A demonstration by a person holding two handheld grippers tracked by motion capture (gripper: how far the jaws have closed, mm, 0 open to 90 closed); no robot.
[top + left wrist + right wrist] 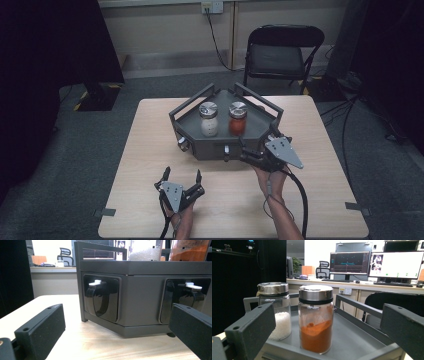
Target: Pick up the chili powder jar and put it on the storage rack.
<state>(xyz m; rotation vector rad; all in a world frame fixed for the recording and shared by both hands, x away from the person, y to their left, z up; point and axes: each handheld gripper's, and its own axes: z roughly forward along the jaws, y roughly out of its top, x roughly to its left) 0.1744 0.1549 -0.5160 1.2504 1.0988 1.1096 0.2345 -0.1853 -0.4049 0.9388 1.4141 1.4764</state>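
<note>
A dark grey rack (200,146) with rails stands mid-table. On its top tray stand two glass jars with metal lids: one of white grains (208,120) (277,312) and one of orange powder (237,118) (316,320). The rack's front faces carry black spoons on white hooks (100,298) (193,291). My left gripper (182,176) (110,337) is open, low on the table in front of the rack, with nothing between its jaws. My right gripper (260,145) (324,332) is open at the rack's near right corner, its jaws pointed at the orange jar and apart from it.
A black folding chair (281,50) stands beyond the table's far edge. Cables (300,200) trail from the grippers toward the near edge. Bare tabletop (150,165) lies left of and in front of the rack. Monitors (377,265) and desks sit far behind.
</note>
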